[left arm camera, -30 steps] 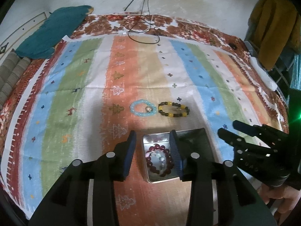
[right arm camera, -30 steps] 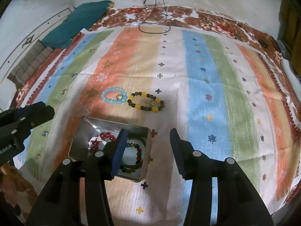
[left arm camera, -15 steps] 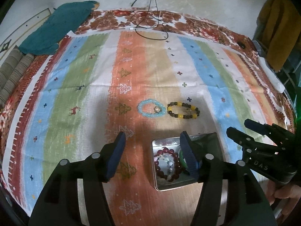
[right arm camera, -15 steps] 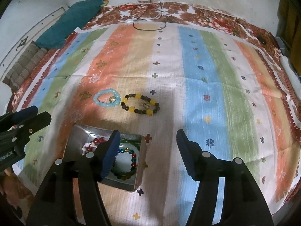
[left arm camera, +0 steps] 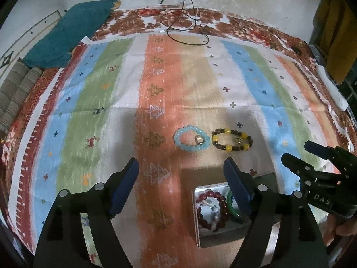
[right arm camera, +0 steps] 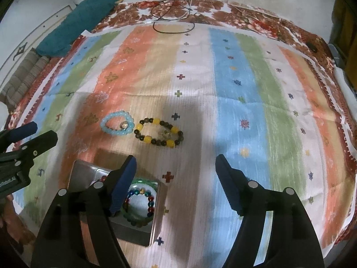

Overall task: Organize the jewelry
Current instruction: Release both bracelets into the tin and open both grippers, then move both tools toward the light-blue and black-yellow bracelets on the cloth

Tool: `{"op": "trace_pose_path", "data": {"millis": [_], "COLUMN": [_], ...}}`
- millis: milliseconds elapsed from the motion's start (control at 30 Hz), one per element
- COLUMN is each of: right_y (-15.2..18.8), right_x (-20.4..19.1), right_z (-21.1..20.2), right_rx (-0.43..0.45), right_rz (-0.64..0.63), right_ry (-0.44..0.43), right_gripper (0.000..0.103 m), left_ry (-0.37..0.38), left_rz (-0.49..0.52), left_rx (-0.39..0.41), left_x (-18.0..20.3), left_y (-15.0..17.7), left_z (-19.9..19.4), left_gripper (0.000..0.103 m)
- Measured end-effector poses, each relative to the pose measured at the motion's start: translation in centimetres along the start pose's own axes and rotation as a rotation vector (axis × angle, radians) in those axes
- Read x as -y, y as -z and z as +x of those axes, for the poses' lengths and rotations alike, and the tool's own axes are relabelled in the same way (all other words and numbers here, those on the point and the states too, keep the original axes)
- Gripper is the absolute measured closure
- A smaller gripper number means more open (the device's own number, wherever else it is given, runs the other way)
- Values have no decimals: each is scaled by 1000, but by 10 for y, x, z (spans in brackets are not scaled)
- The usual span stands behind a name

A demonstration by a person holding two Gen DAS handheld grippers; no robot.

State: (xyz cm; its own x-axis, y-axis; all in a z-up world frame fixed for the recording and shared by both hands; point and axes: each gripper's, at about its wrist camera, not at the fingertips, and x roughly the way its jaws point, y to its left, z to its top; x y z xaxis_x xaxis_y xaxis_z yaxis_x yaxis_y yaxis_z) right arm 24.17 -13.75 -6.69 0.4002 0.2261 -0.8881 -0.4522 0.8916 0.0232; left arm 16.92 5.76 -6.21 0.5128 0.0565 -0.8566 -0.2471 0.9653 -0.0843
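1. Two sets of fingers have spread wide over the last second; my left gripper (left arm camera: 180,189) holds nothing.
2. The blue bracelet (left arm camera: 191,139) and yellow-and-dark bracelet (left arm camera: 232,140) lie just beyond the tin (right arm camera: 81,169).
3. My right gripper (right arm camera: 175,184) is equally empty and ready to collect them.

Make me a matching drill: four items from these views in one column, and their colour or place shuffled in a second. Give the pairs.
Items:
1. light blue bracelet
2. yellow and dark bracelet
3. dark red bracelet
4. teal cloth

Descriptions:
A. inside the metal tin
B. far left corner of the bed
C. on the orange stripe, outside the tin
D. just right of the light blue one

Pairs: 1-C, 2-D, 3-A, 4-B
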Motion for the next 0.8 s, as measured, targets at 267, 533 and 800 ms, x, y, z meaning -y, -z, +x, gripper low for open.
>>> {"op": "trace_pose_path", "data": {"millis": [267,533,800], "right_y": [-14,-25,-33], "right_x": [2,0,-5], "right_z": [22,33,47], "right_rx": [-21,-9,-30], "right_rz": [-6,-1,-19], "right_ry": [-2,-17,-21], "right_gripper": [27,26,26], "left_ry": [-44,-45,-39], "left_rz": [12,8,32], "left_rx": [-30,-66,-84], "left_x": [-3,-8,-4], "left_y": [-13,-21,-26], "left_z": [21,41,52], "left_gripper": [23,24,24]}}
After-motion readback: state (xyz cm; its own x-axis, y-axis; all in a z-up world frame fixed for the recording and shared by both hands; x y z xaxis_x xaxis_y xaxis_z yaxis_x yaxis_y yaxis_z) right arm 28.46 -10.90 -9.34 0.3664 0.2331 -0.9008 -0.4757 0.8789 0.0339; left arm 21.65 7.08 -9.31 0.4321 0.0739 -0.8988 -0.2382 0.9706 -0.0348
